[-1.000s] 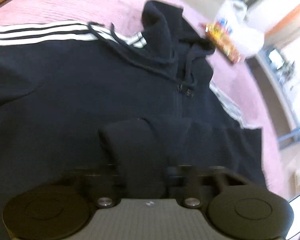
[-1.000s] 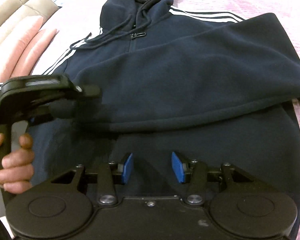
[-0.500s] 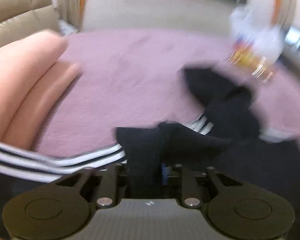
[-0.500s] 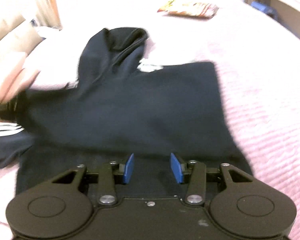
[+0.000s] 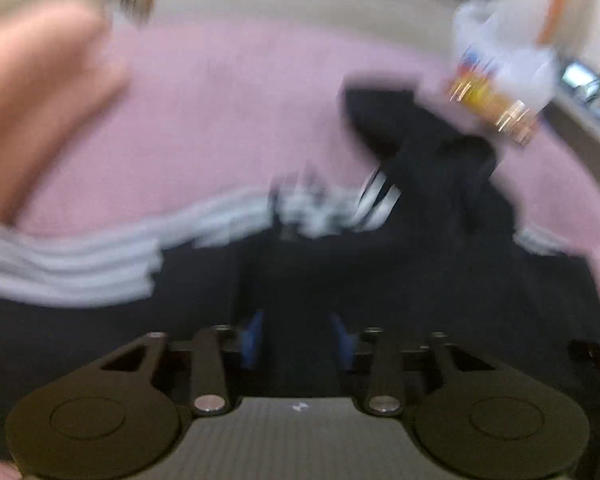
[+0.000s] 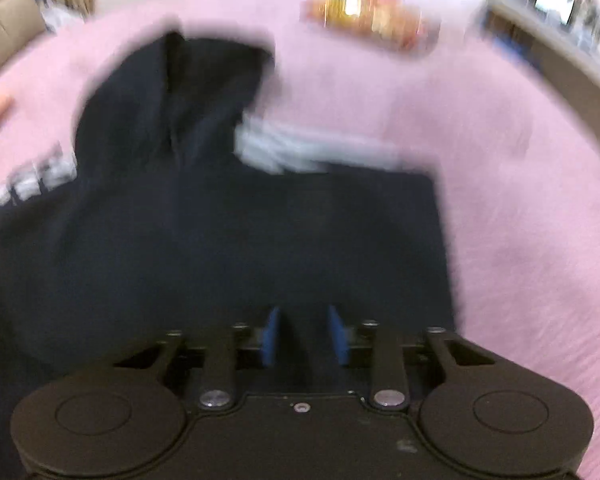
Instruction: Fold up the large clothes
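Observation:
A dark navy hoodie (image 5: 440,264) with white sleeve stripes (image 5: 80,256) lies flat on the pink bedspread (image 5: 220,120), its hood (image 5: 400,120) pointing away. Both views are blurred by motion. My left gripper (image 5: 298,338) hovers over the hoodie's body with its blue pads apart and its jaws closing; dark cloth shows behind the gap, and I see no pad pressing on it. In the right wrist view the hoodie (image 6: 220,220) has a straight folded right edge. My right gripper (image 6: 304,336) is over its lower part, jaws closing, pads still apart.
A colourful snack packet (image 5: 496,108) and a white plastic bag (image 5: 500,52) lie on the bed beyond the hood. A pink pillow (image 5: 32,92) fills the far left. Bare pink bedspread (image 6: 520,200) stretches to the hoodie's right.
The left gripper, shut on dark cloth a second ago, now shows both pads apart. Both cameras have swung across the hoodie. The right jaws have narrowed.

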### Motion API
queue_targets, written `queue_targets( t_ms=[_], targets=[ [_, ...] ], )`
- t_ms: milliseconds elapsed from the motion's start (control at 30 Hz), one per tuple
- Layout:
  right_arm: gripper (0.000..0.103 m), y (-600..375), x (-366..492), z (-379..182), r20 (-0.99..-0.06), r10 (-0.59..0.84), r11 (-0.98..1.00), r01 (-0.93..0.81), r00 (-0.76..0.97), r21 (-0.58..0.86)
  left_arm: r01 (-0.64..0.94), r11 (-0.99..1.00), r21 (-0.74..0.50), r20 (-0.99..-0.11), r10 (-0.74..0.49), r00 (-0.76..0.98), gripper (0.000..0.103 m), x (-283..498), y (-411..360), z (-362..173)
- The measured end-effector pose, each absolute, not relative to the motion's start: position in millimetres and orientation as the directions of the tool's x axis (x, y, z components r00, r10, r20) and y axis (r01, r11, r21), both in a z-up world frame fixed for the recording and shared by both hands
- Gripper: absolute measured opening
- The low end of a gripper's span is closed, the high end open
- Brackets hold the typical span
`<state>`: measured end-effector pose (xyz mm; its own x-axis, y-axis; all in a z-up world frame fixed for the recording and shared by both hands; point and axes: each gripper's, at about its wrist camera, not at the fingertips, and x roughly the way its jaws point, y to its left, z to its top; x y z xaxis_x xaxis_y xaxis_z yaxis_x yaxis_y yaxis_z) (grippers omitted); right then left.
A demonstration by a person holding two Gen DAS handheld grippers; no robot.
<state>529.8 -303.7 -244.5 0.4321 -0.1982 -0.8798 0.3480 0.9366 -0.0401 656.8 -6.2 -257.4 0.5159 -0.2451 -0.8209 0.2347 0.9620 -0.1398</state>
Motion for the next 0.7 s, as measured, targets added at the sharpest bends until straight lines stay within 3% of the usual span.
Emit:
queue_targets(
  t_ms=[167, 367, 433, 633, 667, 700],
  targets=[
    [0.03, -303.0, 528.9, -241.5, -0.877, -0.204, 0.927, 0.373, 0.434, -0.031, 0.202, 0.953, -0.227, -0.784, -0.302, 0.543, 0.03, 653.1, 11.3, -254.0],
    [0.034, -248.1, 527.1, -209.8, -0.825, -0.217, 0.964, 0.245, 0.521, -0.099, 0.129, 0.929, -0.348, -0.747, -0.357, 0.56, 0.032, 608.5, 51.8, -225.3],
    [0.036, -233.9, 538.5, -234.6, -0.893, -0.198, 0.972, 0.201, 0.404, -0.124, 0.1, 0.942, -0.32, -0.743, -0.314, 0.591, 0.032, 588.3, 68.3, -209.7],
    [0.039, -231.2, 543.9, -239.8, -0.897, -0.196, 0.975, 0.177, 0.397, -0.135, -0.127, 0.971, -0.202, -0.687, -0.048, 0.725, 0.044, 548.2, 165.8, -149.1],
    [0.039, -235.3, 546.2, -240.0, -0.9, -0.183, 0.976, 0.182, 0.395, -0.118, -0.188, 0.967, -0.175, -0.667, 0.024, 0.744, 0.048, 543.1, 184.5, -137.3],
    [0.039, -238.8, 547.0, -239.5, -0.904, -0.171, 0.976, 0.191, 0.391, -0.102, -0.26, 0.954, -0.147, -0.641, 0.109, 0.76, 0.059, 538.1, 204.3, -124.6]
  ],
)
